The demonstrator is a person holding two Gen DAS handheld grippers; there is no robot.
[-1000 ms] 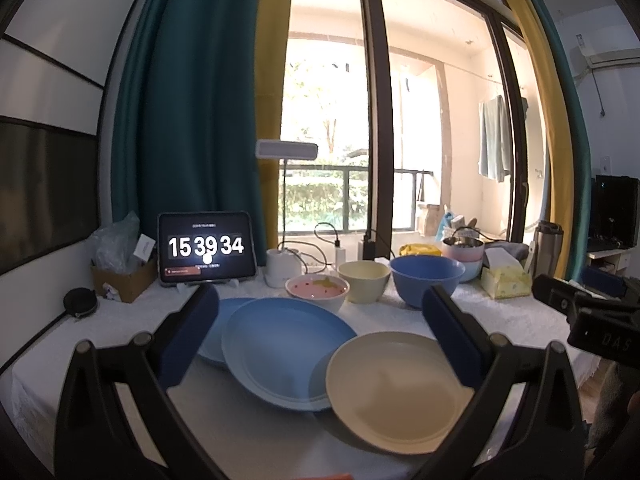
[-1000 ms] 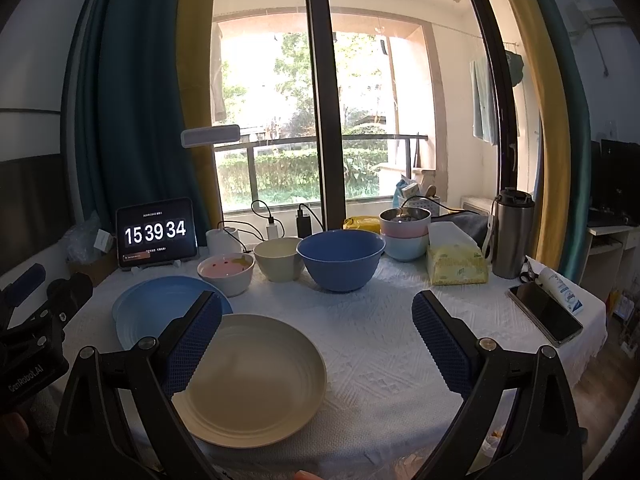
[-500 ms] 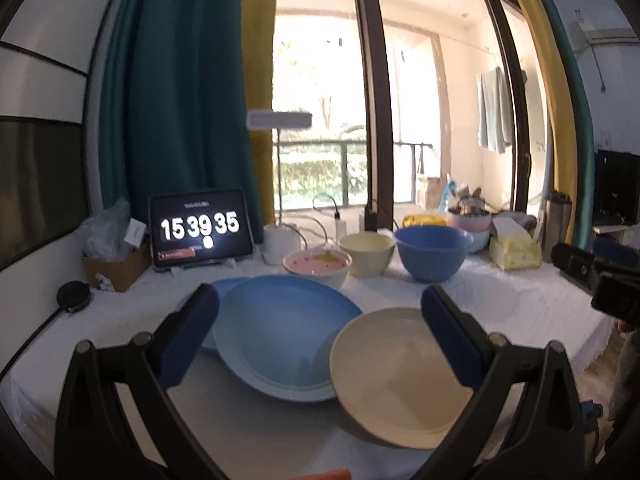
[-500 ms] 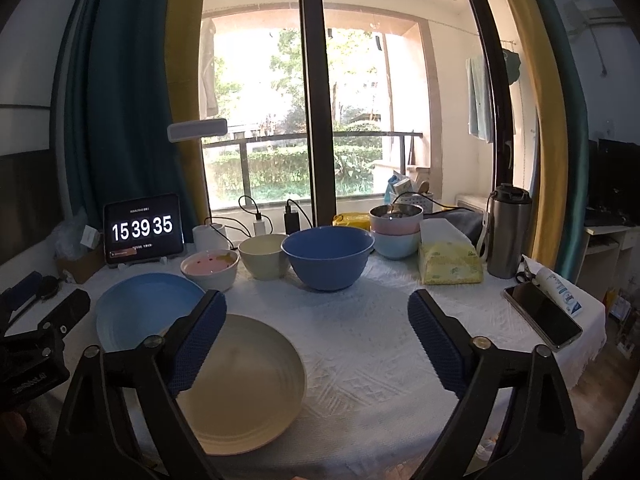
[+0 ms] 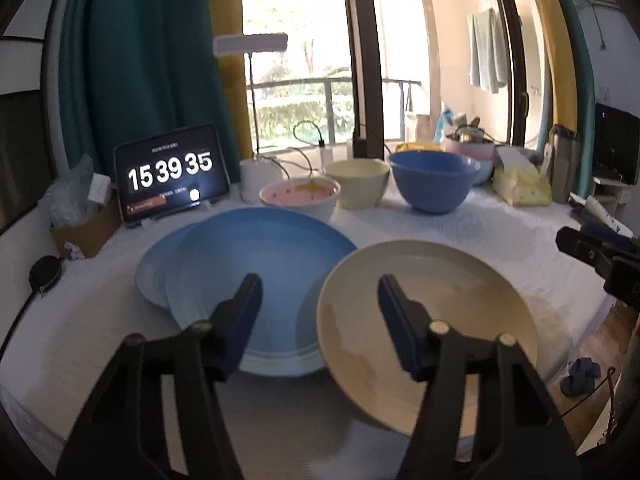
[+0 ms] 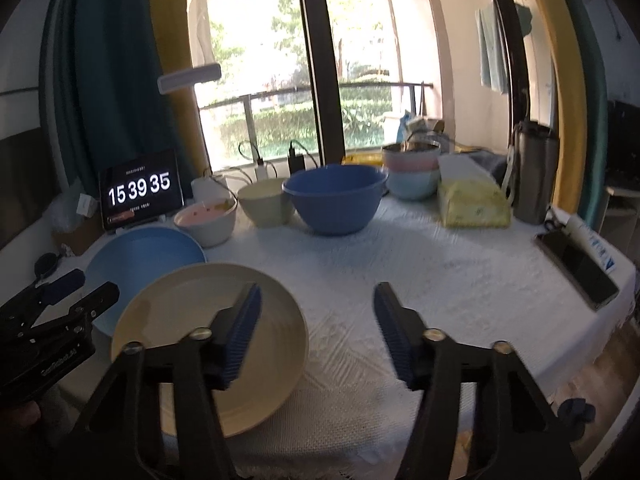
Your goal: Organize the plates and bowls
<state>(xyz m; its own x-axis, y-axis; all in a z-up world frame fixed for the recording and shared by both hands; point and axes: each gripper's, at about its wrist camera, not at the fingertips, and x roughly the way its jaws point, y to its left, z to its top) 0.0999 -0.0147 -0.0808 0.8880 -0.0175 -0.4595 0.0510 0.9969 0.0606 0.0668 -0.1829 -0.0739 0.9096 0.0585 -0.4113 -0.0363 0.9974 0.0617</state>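
Plates first, biggest item: blue plate sits on white tablecloth, overlapping a paler blue plate under its left edge. Cream plate just beside it on the right, rims appear to touch/overlap slightly, can't tell which is on top.

Bowls in a row behind plates, near window: big blue bowl, cream bowl, pink bowl. Stacked pink/blue bowls further right, next to tissue pack. Tablet clock at back left, phone at right edge.

Left gripper: jaws abt half open and closing, nothing between pads; aimed down at the seam btwn blue and cream plates. Right gripper: same, half open, closing, empty; left pad over cream plate's right rim, right pad over bare cloth.

Judgement: step in hand = approach to pick a plate, prob. cream onto blue stack. To do well:
- reopen enough to straddle rim; pinch rim edge-on, one pad under lip.
- cloth is soft, so slide the pad under w/o snagging fabric.
- lift near edge first, keep clear of pink bowl behind.
- only one gripper per plate; avoid crossing the other.
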